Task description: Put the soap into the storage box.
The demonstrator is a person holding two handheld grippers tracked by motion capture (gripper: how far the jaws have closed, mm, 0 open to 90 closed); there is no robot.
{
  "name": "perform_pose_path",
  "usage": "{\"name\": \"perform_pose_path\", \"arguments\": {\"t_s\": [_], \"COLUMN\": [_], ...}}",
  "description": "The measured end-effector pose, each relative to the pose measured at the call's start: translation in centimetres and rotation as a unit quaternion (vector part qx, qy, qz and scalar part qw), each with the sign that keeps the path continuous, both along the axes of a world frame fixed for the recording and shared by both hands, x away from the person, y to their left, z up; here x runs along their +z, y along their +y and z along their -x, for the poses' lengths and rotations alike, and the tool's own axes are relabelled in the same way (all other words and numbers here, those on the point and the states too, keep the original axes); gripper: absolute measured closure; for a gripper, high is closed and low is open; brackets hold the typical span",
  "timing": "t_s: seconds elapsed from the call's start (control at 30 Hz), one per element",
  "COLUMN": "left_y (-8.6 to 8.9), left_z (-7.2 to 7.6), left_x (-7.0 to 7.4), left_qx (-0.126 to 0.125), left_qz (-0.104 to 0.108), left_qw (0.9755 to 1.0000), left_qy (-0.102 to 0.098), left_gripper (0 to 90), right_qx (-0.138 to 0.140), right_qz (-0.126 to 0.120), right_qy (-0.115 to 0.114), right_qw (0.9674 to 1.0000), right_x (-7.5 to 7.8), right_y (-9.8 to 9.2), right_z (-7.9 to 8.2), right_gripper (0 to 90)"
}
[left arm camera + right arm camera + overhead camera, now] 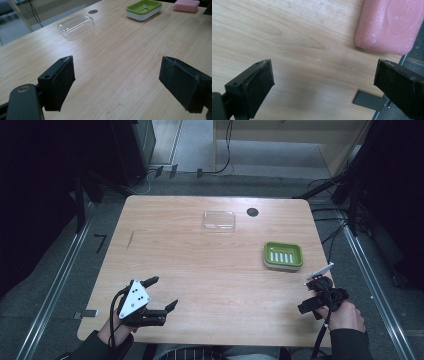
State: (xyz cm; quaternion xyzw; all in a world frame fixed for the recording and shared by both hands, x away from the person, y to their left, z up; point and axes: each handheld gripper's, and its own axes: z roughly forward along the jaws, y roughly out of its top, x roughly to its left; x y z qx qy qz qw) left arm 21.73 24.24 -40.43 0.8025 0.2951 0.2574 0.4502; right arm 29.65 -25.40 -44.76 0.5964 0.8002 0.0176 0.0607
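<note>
Your right gripper (322, 82) has its two black jaws spread wide, and nothing is between them; they hang over bare wood. In the right gripper view, the pink soap bar (390, 25) lies in the upper right of the frame, near the edge of the wooden table (287, 37), just beyond the right jaw and apart from it. In the high view this gripper (320, 295) is at the lower right, at the table's edge, held in your right hand (346, 316).

Your left gripper (117, 85) also stands wide open and holds nothing. In the high view it (162, 295) is at the lower left, above the table near the front edge.

In the left gripper view, the green soap dish (143, 9) sits at the upper middle of the frame, and the soap bar (187, 5) lies just to its right, not touching it. A clear plastic lid (75, 25) lies in the upper left of that frame, well apart from both.
</note>
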Motion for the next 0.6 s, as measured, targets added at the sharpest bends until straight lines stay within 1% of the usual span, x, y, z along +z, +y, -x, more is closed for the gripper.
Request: {"name": "perform_pose_path", "arguments": {"t_s": [0.17, 0.2, 0.27, 0.47, 0.6], "left_y": [0.0, 0.0, 0.0, 0.0, -0.1], "left_z": [0.0, 0.0, 0.0, 0.0, 0.0], "left_x": [0.0, 0.0, 0.0, 0.0, 0.0], "left_qx": [-0.001, -0.001, -0.003, -0.004, -0.004], "left_qz": [0.000, -0.001, -0.001, -0.001, -0.002], "left_qw": [1.0000, 1.0000, 1.0000, 1.0000, 1.0000], "left_qy": [0.000, 0.000, 0.001, 0.001, 0.002], "left_gripper": [14.0, 14.0, 14.0, 14.0, 14.0], "right_qx": [-0.006, -0.011, -0.011, -0.015, -0.019], "right_qz": [-0.004, -0.005, -0.007, -0.014, -0.020], "right_qy": [0.005, 0.006, 0.009, 0.007, 0.013], "right_qw": [1.0000, 0.9999, 0.9999, 0.9998, 0.9995], "right_x": [-0.1, -0.2, -0.2, -0.1, -0.2], "right_y": [-0.6, -0.7, -1.0, -1.6, -2.0], "right_z": [-0.7, -0.9, -1.2, -1.9, -2.4], "right_gripper": [2.7, 2.7, 2.7, 2.7, 2.7]}}
